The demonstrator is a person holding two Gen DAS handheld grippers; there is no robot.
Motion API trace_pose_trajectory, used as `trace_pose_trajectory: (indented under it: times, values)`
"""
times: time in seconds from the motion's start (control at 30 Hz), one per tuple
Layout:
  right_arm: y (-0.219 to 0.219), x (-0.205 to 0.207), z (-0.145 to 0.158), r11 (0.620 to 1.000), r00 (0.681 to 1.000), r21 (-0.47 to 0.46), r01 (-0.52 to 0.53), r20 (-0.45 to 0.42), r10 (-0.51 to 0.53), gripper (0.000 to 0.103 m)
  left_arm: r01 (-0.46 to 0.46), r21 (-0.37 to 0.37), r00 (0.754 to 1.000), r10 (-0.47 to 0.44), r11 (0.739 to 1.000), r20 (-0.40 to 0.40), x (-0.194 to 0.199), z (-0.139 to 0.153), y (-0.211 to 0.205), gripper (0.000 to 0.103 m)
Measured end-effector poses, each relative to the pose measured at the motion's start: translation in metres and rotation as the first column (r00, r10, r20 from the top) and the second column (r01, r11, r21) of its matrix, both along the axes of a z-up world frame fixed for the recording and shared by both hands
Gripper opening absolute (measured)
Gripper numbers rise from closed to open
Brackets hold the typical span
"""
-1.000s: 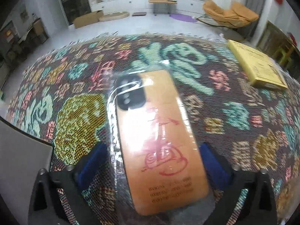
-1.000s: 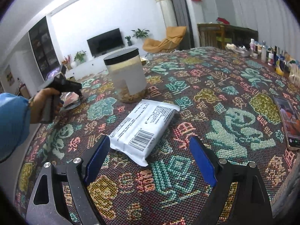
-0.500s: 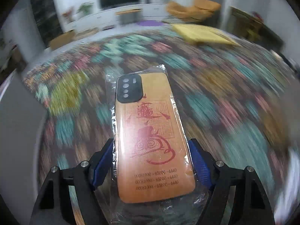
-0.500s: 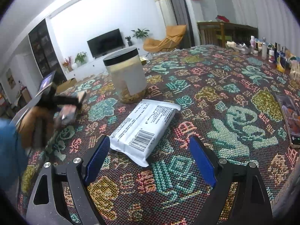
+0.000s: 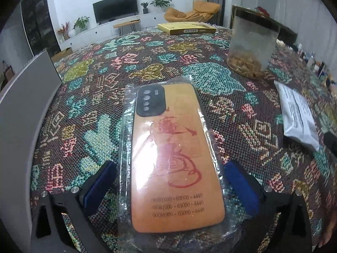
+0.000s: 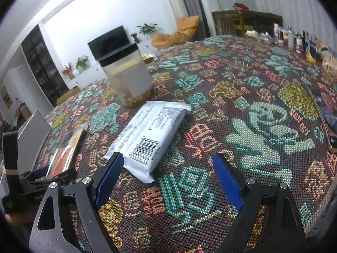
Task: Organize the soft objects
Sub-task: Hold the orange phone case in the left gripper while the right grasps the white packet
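Left gripper [image 5: 168,181] spread around a bagged orange phone case [image 5: 174,154] on the patterned tablecloth [image 5: 210,80], right gripper [image 6: 168,181] spread, empty, near a white packet [image 6: 151,135].

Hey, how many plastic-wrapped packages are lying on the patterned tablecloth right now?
2. The bagged orange phone case lies between the left gripper fingers; the white barcode packet lies ahead of the open right gripper, near the jar. Others may be hidden.

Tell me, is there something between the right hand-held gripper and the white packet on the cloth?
Nothing visible. The right hand-held gripper is open, and the white packet lies just ahead, near its left finger, on the patterned cloth. The jar stands behind the packet, not in the path.
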State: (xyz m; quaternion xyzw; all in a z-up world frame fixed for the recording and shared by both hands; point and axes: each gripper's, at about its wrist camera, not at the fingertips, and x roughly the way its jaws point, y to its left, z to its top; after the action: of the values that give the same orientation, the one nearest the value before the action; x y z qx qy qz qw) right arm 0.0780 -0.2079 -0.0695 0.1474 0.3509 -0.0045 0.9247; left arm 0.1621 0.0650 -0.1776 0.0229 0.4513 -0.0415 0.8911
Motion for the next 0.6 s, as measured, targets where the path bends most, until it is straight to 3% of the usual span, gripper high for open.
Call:
trace_pose_trajectory:
  times: [0.3, 0.6]
  values:
    - [-0.013, 0.003, -0.008, 0.996, 0.999, 0.085, 0.029, -0.039, -0.025, 0.089, -0.003, -0.009, 1.0, 0.003, 1.0, 0.0, 0.003, -0.004, 0.004, 0.103]
    - [-0.011, 0.004, -0.007, 0.997, 0.999, 0.077, 0.031, -0.047, -0.027, 0.088, -0.003, -0.009, 1.0, 0.003, 1.0, 0.001, 0.003, -0.003, 0.004, 0.103]
